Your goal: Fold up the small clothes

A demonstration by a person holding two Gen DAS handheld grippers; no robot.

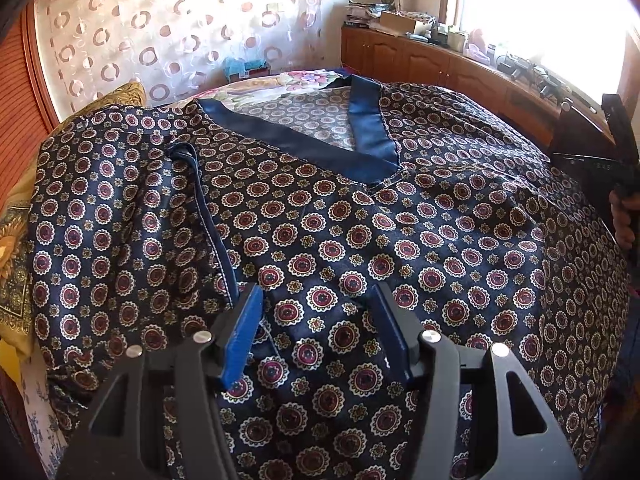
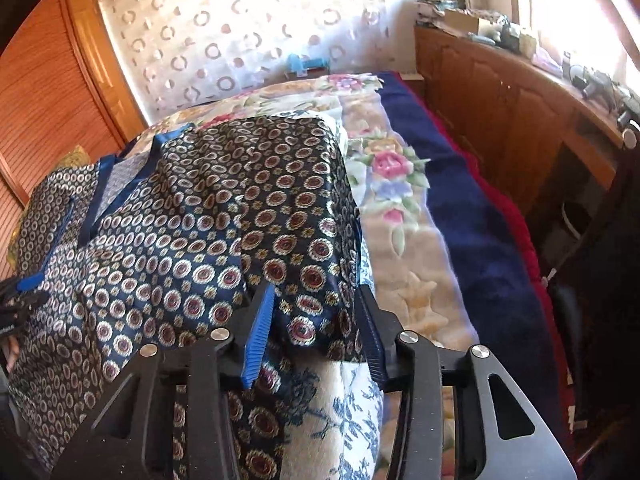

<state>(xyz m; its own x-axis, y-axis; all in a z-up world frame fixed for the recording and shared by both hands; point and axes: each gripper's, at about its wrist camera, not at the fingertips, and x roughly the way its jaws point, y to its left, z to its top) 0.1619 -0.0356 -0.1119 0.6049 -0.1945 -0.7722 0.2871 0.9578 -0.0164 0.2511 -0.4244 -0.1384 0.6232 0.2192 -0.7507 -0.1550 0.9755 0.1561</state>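
Observation:
A dark blue satin top point(image 1: 360, 220) with red-and-white medallions and a plain blue V-neck band point(image 1: 304, 136) lies spread face up on the bed. My left gripper point(image 1: 318, 320) hovers low over its chest, jaws apart, no fabric pinched; a folded-in sleeve hem point(image 1: 212, 216) runs up from its left pad. In the right wrist view the top's point(image 2: 240, 200) right edge sits between the fingers of my right gripper point(image 2: 316, 320). Those jaws stand half apart and do not press the cloth. The right gripper point(image 1: 620, 152) also shows at the left view's far right.
The bed carries a floral blanket point(image 2: 400, 240) with a navy border point(image 2: 472, 220). A yellow patterned pillow point(image 1: 16, 260) lies at the left. Wooden cabinets point(image 2: 500, 120) with clutter on top line the right, under a bright window. A wooden door point(image 2: 48, 92) stands at left.

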